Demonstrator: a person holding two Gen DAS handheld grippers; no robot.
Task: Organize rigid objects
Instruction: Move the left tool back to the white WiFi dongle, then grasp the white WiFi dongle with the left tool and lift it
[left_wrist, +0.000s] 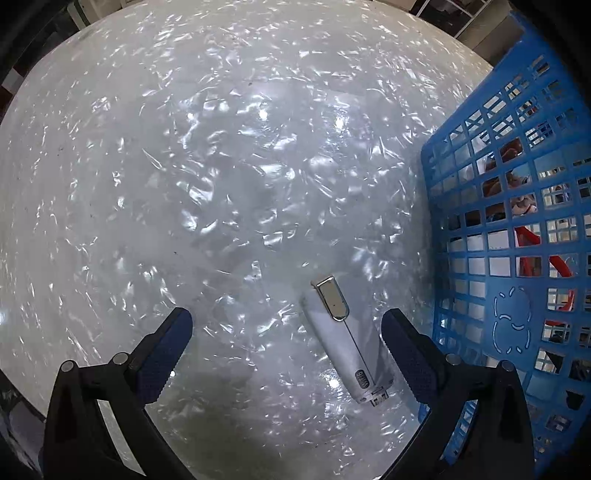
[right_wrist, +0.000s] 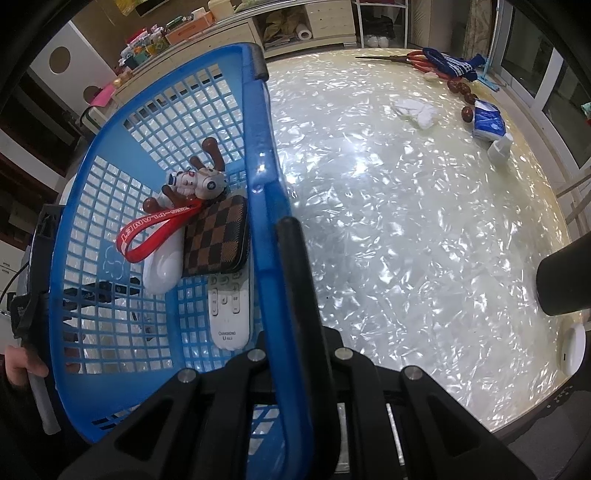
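In the left wrist view my left gripper (left_wrist: 286, 325) is open and empty, low over the pearly white table (left_wrist: 221, 166). A white USB WiFi stick (left_wrist: 345, 339) with a metal clip lies flat between its fingers, closer to the right finger (left_wrist: 410, 354). The blue plastic basket (left_wrist: 509, 236) stands just right of it. In the right wrist view my right gripper (right_wrist: 280, 236) is shut on the basket's rim (right_wrist: 266, 177). Inside the basket lie a white remote (right_wrist: 229, 310), a checkered brown wallet (right_wrist: 218, 240), a toy keychain with red strap (right_wrist: 192, 184) and a white oval object (right_wrist: 162, 269).
Far across the table lie red-handled scissors (right_wrist: 402, 59), a blue knitted item (right_wrist: 450, 66), brown nuts (right_wrist: 461, 92), white tissue (right_wrist: 417, 109), a blue tissue pack (right_wrist: 487, 125) and a small white bottle (right_wrist: 500, 147). A dark cylinder (right_wrist: 565, 277) and a white round device (right_wrist: 572, 350) sit at the right edge.
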